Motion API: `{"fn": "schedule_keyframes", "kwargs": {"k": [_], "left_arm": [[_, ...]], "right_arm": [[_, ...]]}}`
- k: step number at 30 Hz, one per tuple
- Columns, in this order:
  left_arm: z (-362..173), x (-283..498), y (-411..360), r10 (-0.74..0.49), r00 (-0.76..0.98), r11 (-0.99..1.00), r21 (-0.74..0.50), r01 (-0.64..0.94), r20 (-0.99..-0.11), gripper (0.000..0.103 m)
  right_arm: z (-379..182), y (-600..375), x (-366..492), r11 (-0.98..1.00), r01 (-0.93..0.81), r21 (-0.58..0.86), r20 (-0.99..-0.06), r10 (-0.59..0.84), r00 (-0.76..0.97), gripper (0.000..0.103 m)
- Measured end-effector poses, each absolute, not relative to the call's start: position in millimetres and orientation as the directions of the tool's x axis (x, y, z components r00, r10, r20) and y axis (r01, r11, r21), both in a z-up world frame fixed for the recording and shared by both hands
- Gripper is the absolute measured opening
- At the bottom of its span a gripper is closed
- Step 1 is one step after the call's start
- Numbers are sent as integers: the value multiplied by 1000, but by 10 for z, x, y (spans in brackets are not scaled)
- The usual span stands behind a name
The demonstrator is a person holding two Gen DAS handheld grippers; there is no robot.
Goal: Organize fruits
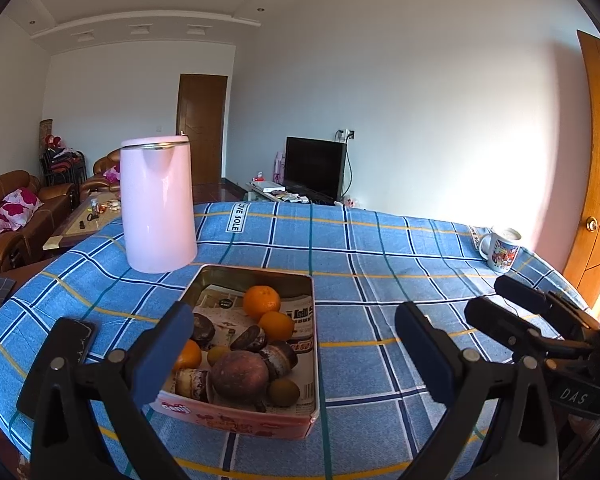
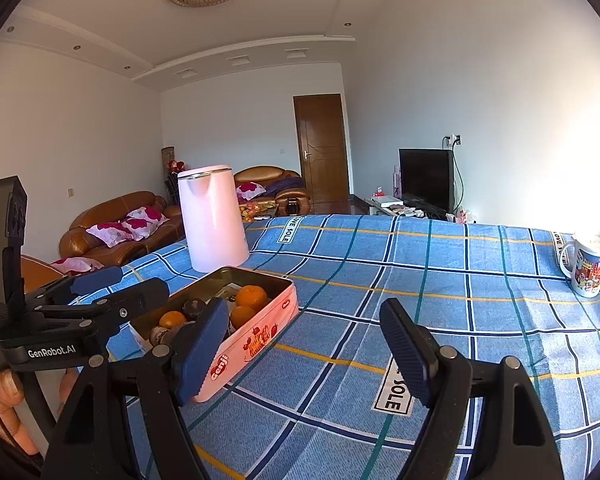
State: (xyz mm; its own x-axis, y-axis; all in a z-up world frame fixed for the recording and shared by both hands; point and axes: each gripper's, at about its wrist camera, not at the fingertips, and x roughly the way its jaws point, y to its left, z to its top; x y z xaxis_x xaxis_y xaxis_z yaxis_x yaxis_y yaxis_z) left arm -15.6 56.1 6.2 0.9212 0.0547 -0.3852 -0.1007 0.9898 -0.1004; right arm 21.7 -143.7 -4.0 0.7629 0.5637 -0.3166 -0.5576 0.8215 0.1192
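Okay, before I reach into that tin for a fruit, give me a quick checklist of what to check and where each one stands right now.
1. Left gripper open and empty: ok.
2. Right gripper open and empty: ok.
3. Tin uncovered, fruit reachable: ok; the top orange lies exposed.
4. Free cloth beside the tin for sorting: ok; the tablecloth to its right is bare.
5. Kettle clear of the reach: cannot tell; it stands close behind the tin.
6. Mug out of the way: ok, far corner.
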Motion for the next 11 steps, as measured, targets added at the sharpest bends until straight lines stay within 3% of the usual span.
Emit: {"fn": "schedule_keyframes", "kwargs": {"k": [11], "left_arm": [[61, -187, 521, 54, 928, 993, -77, -88, -369, 103]], "right_arm": [[-83, -1486, 240, 827, -549, 123, -334, 555, 762, 79]]}}
